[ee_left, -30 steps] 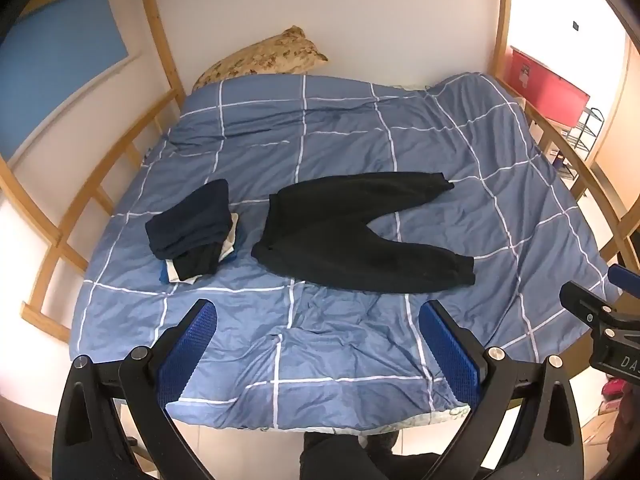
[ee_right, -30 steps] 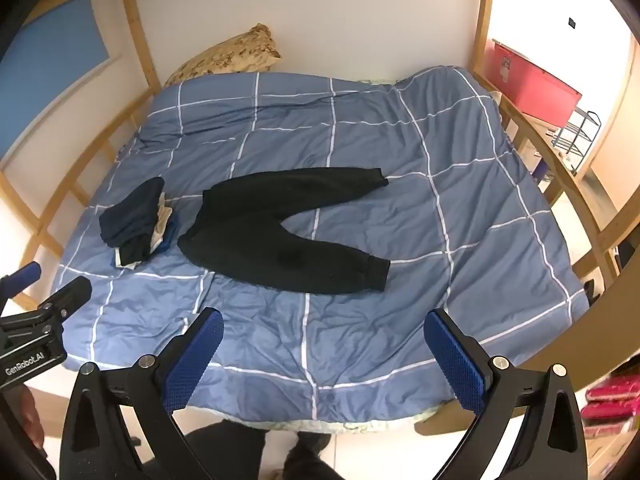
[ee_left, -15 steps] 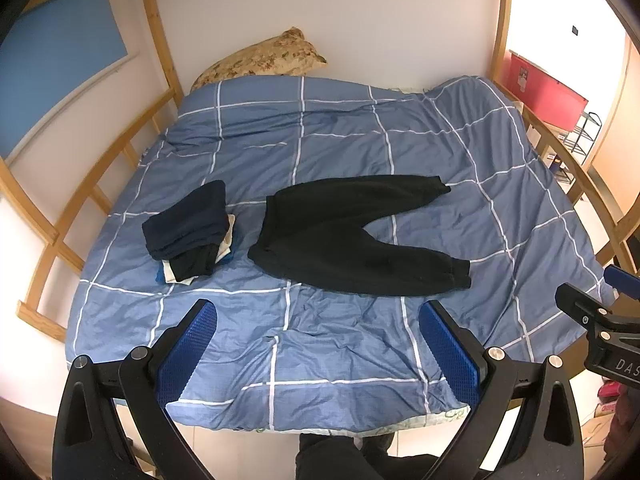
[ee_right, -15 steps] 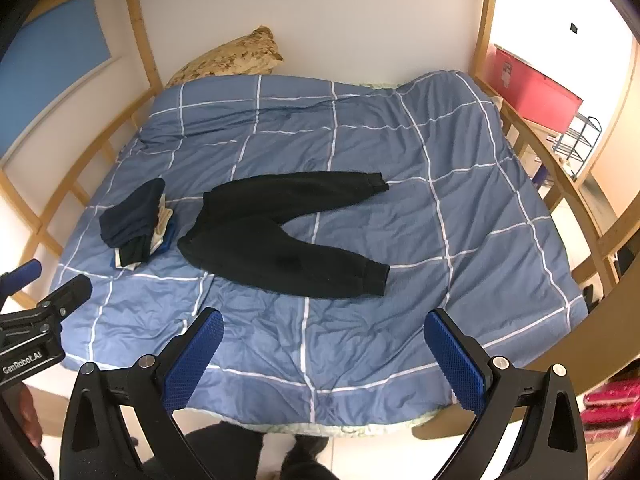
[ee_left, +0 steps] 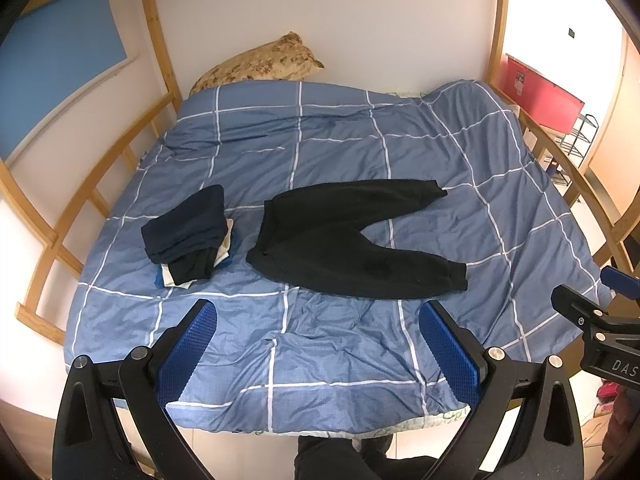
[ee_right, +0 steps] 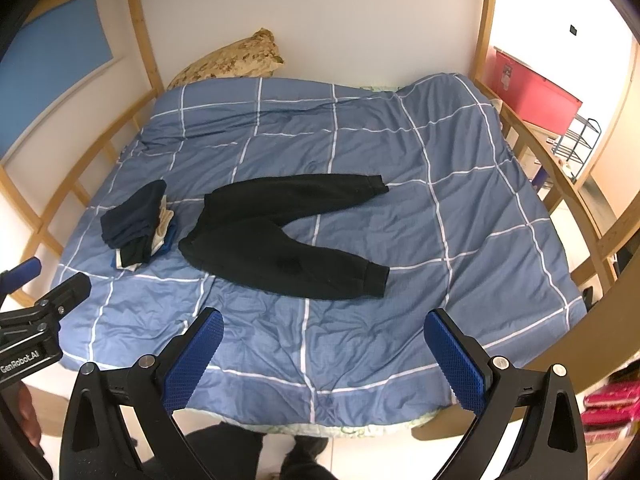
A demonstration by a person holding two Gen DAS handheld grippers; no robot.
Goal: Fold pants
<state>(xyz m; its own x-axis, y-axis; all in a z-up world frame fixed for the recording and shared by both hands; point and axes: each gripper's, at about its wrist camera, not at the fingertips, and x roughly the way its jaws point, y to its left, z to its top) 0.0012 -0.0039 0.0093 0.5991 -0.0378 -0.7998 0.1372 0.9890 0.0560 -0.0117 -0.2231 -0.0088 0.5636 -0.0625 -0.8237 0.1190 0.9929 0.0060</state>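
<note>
Left wrist view shows one pair of black pants (ee_left: 352,236) spread flat beside one folded clothes stack (ee_left: 188,236) on the duvet (ee_left: 360,140), with both left gripper (ee_left: 316,344) and right gripper (ee_right: 324,348) spread wide, empty.

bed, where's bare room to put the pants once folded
Free: the wide stretch of duvet right of the black pants, the far half up to the pillow, and the near strip by both open grippers. Crowded: left side, where the folded stack nearly meets the waistband.

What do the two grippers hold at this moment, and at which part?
Nothing. The left gripper and the right gripper are both open above the near edge of the bed; the black pants lie flat on the blue duvet, untouched.
</note>
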